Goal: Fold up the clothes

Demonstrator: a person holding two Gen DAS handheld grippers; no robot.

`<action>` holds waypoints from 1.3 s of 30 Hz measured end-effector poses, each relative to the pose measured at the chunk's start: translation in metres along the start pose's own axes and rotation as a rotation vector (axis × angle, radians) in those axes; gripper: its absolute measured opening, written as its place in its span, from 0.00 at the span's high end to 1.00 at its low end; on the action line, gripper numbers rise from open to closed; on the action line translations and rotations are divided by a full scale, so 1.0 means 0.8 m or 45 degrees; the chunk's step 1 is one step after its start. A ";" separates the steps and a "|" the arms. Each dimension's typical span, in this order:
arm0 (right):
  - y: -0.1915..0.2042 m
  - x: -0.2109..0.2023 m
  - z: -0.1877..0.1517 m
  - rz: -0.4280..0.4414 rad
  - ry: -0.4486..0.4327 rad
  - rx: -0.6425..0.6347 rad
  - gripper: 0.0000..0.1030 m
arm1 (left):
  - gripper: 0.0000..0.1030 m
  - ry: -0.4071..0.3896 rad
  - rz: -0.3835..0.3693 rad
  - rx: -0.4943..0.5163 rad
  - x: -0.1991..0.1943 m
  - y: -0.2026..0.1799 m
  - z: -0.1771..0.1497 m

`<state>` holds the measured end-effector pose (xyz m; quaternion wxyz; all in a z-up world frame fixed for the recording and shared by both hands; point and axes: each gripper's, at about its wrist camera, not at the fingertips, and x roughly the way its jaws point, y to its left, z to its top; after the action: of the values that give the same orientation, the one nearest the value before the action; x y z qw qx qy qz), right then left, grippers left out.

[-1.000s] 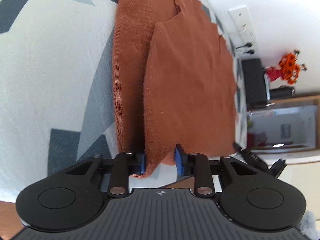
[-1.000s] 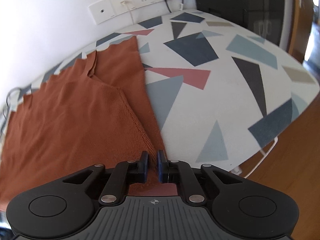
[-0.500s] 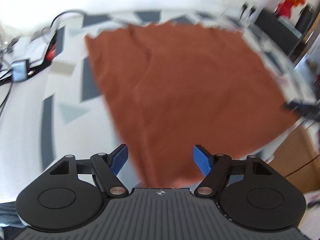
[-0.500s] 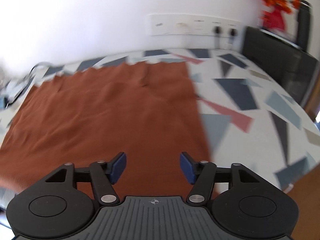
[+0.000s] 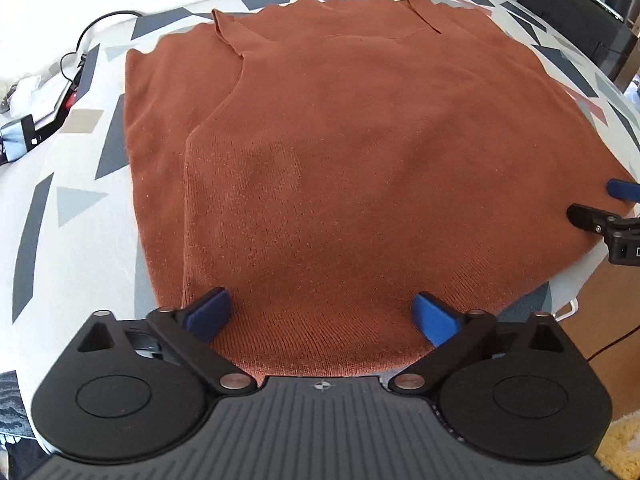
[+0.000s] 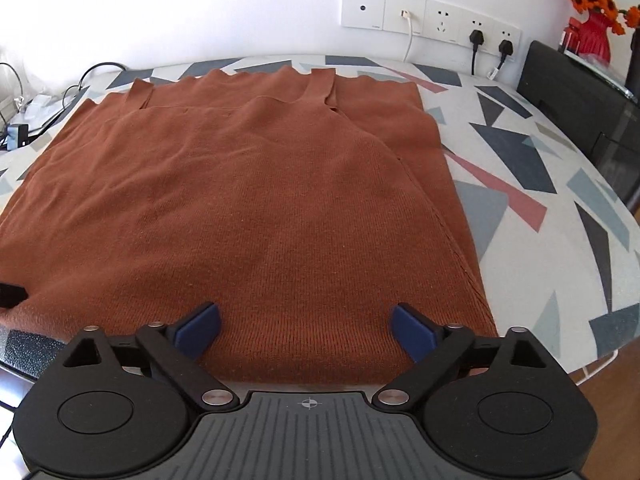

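Observation:
A rust-orange knit garment with shoulder straps [image 5: 360,152] lies folded once and flat on a table with a triangle-patterned cloth [image 5: 60,208]. It also fills the right wrist view [image 6: 248,208]. My left gripper [image 5: 322,314] is open and empty, its blue pads just above the garment's near edge on the left side. My right gripper [image 6: 306,330] is open and empty over the near edge on the right side. The right gripper's tip also shows at the right edge of the left wrist view [image 5: 612,208].
Cables and a small device [image 5: 28,120] lie at the table's far left. A wall socket strip with plugs [image 6: 432,20] is behind. A black box [image 6: 580,100] and a red vase with orange flowers [image 6: 592,12] stand at the right. The table's front edge [image 6: 592,360] drops to a wooden floor.
Both grippers were shut on the garment's edge a second ago. They have opened, let the cloth go and turned to face across the folded garment from its near edge.

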<state>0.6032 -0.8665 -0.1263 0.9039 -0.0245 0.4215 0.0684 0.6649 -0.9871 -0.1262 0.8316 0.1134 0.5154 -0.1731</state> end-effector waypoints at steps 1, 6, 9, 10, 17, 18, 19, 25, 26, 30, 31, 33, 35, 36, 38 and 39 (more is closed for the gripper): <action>0.001 0.001 0.001 -0.003 0.004 0.002 0.06 | 0.00 0.007 0.010 0.013 0.001 -0.004 0.000; 0.002 0.006 0.003 0.000 0.010 0.003 0.01 | 0.00 0.044 0.015 -0.005 0.004 -0.002 0.007; 0.001 0.007 0.002 0.008 0.005 -0.005 0.01 | 0.00 0.045 0.017 -0.011 0.004 0.000 0.009; 0.001 0.007 0.002 0.008 0.005 -0.005 0.01 | 0.00 0.046 0.019 -0.014 0.004 -0.001 0.009; 0.001 0.007 0.004 0.008 0.013 -0.005 0.01 | 0.00 0.055 0.017 -0.011 0.006 -0.001 0.011; 0.002 0.007 0.004 0.008 0.012 -0.005 0.01 | 0.00 0.050 0.016 -0.011 0.006 -0.001 0.011; 0.002 0.007 0.004 0.008 0.011 -0.004 0.01 | 0.00 0.046 0.018 -0.013 0.007 0.000 0.011; 0.002 0.008 0.004 0.007 0.014 -0.003 0.01 | 0.00 0.057 0.018 -0.009 0.009 0.000 0.014; 0.002 0.008 0.004 0.007 0.016 -0.003 0.01 | 0.00 0.057 0.017 -0.009 0.009 0.000 0.014; 0.002 0.008 0.006 0.006 0.026 -0.001 0.01 | 0.00 0.039 0.021 -0.021 0.008 0.000 0.011; 0.002 0.008 0.006 0.005 0.028 -0.001 0.01 | 0.00 0.032 0.022 -0.024 0.008 0.000 0.010; 0.002 0.008 0.006 0.004 0.033 0.000 0.01 | 0.00 0.027 0.022 -0.025 0.008 0.000 0.009; 0.003 0.008 0.007 0.003 0.038 0.001 0.01 | 0.00 0.029 0.022 -0.025 0.008 0.000 0.010; 0.003 0.008 0.007 0.002 0.040 0.001 0.01 | 0.00 0.030 0.022 -0.025 0.008 0.000 0.010; 0.004 0.009 0.007 0.002 0.044 0.001 0.01 | 0.00 0.031 0.022 -0.026 0.008 0.000 0.010; 0.003 0.009 0.007 0.002 0.046 0.001 0.01 | 0.00 0.031 0.022 -0.027 0.008 0.001 0.010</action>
<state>0.6118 -0.8624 -0.1278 0.8962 -0.0250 0.4377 0.0685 0.6744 -0.9908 -0.1281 0.8278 0.1113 0.5264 -0.1592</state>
